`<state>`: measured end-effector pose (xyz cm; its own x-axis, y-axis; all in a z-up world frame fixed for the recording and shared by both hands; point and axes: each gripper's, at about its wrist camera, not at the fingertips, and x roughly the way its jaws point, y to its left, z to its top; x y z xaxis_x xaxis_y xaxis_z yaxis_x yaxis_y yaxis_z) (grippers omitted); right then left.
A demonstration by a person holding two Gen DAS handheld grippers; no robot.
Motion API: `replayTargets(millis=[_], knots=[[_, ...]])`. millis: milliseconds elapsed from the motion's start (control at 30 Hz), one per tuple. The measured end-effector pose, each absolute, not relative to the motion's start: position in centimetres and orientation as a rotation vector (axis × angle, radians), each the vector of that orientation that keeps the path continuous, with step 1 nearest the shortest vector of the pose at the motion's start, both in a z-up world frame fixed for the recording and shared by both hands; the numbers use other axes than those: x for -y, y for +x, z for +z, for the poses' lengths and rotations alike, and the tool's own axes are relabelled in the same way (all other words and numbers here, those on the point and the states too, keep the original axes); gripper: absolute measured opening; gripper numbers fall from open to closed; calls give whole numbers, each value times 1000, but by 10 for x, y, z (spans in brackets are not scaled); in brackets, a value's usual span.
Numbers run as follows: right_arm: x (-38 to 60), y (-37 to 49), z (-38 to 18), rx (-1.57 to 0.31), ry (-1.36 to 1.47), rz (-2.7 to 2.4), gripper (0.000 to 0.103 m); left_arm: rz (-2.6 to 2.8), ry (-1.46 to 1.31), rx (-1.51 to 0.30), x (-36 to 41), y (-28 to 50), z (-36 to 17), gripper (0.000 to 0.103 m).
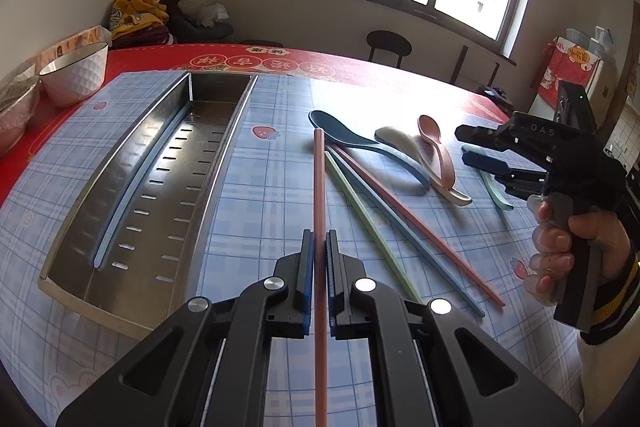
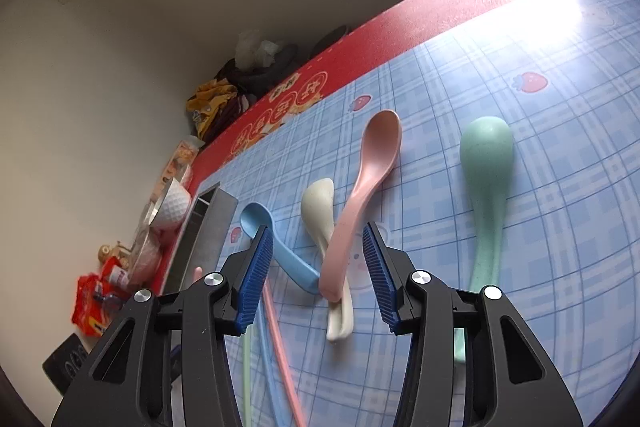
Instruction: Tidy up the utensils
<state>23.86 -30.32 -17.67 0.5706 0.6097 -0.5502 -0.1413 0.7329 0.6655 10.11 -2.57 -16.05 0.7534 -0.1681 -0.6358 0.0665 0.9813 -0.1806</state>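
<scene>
Left hand-held gripper [image 1: 319, 255], clenched lengthwise on my pink chopstick [image 1: 319, 187], aligns it for the steel tray [image 1: 224, 163] just left. Right hand-held gripper [image 2: 318, 259] hangs released above the pink spoon [image 2: 360, 195], ready for a crosswise grasp.

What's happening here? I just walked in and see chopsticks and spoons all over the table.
A person with a gripper in each hand is sorting utensils into a steel tray. The left gripper is shut on a pink chopstick. One blue chopstick already lies in the tray. The right gripper is open, hovering over the pink spoon and beige spoon. The blue spoon, green spoon and three more chopsticks lie loose on the table.
</scene>
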Motion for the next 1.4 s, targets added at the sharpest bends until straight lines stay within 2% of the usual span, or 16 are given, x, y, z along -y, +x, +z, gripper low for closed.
replayTargets(millis=[233, 400, 700, 900, 1167, 1400], knots=[[290, 253, -195, -911, 618, 398, 30, -154, -146, -713, 28, 101, -161, 6], [287, 258, -199, -931, 620, 401, 8, -162, -179, -714, 23, 101, -162, 6], [281, 215, -175, -775, 747, 522, 8, -180, -209, -696, 17, 99, -161, 6], [267, 194, -165, -718, 692, 577, 8, -198, -196, -686, 20, 96, -159, 6], [255, 200, -175, -781, 669, 588, 8, -267, -316, -783, 5, 103, -157, 6], [252, 192, -168, -752, 655, 613, 8, -303, -337, -814, -5, 98, -139, 6]])
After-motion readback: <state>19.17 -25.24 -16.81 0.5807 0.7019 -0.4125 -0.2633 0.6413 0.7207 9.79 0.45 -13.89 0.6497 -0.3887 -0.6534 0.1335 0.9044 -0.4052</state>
